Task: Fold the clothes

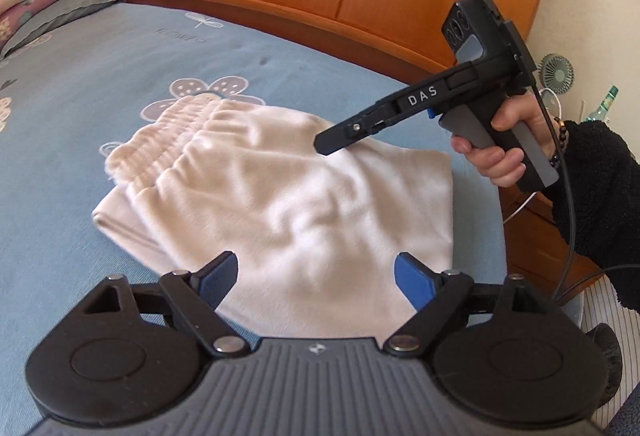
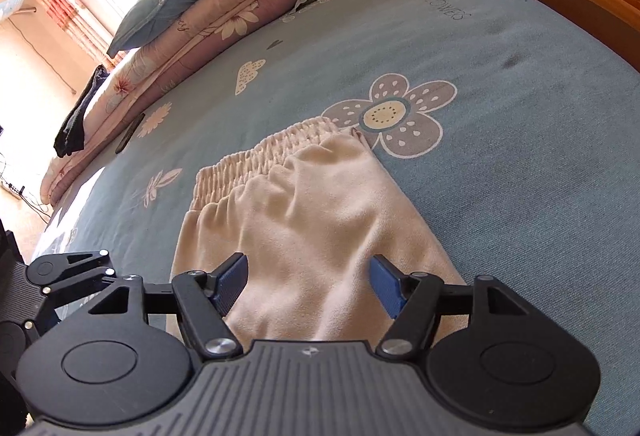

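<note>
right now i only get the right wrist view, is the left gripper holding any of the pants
Observer: No. The left gripper has its fingers spread over the near edge of the folded pants, with nothing pinched.
Operator: ok and how does my right one look from over there
Observer: The right gripper hangs above the far edge of the pants, seemingly clear of the cloth.
Operator: anything else off to that side
Observer: Yes, a small fan and a green bottle, further right.

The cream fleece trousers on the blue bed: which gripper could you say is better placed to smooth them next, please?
Probably the right gripper: it hangs over the folded cream fleece trousers, jaws open, while the left gripper sits near their edge.
</note>
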